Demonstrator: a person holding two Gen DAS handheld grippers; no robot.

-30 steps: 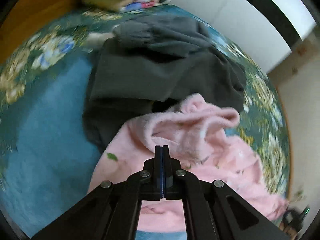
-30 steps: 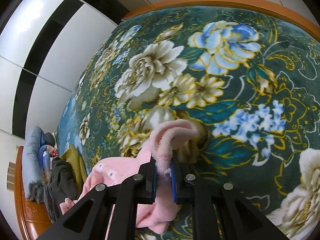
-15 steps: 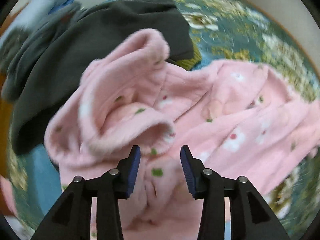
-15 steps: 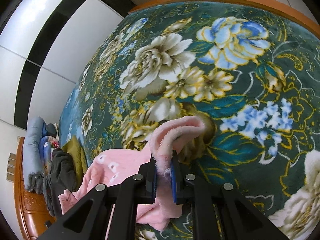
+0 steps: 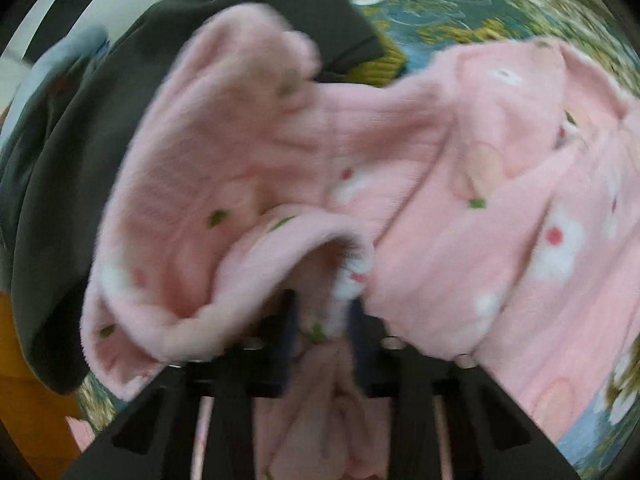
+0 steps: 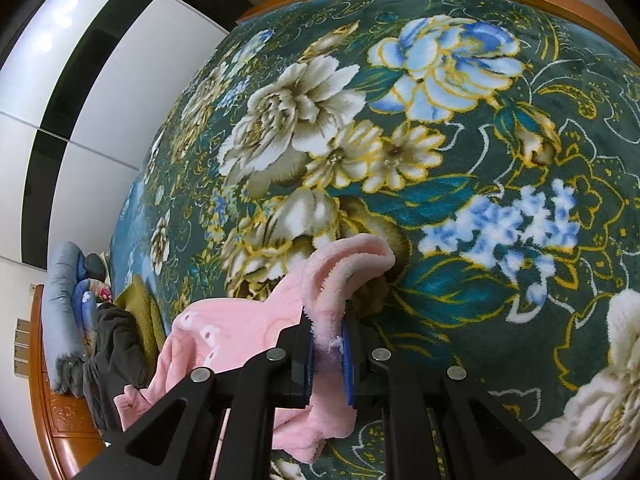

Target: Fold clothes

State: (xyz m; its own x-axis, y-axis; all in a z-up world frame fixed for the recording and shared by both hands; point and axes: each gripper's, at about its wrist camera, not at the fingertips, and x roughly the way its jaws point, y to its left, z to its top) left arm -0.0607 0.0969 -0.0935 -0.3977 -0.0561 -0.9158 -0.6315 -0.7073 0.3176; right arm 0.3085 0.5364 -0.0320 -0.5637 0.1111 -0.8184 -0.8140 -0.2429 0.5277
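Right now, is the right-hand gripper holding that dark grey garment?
No, the right gripper is clamped on a fold of the pink fleece garment; the dark grey garment lies far off by the bed's edge.

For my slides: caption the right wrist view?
Right gripper pinches pink fleece garment over a floral blanket.

Left wrist view presses close into the pink fleece garment [image 5: 400, 168]; right wrist view looks far across the floral blanket [image 6: 440, 160], sharing that garment

Counts — one pink fleece garment with white flowers [image 5: 460, 184]; one dark grey garment [image 5: 80, 152]; one olive knitted piece [image 6: 140, 312]; one floral teal blanket [image 6: 460, 184]; two black grippers — left [image 5: 322, 332], right [image 6: 328, 356].
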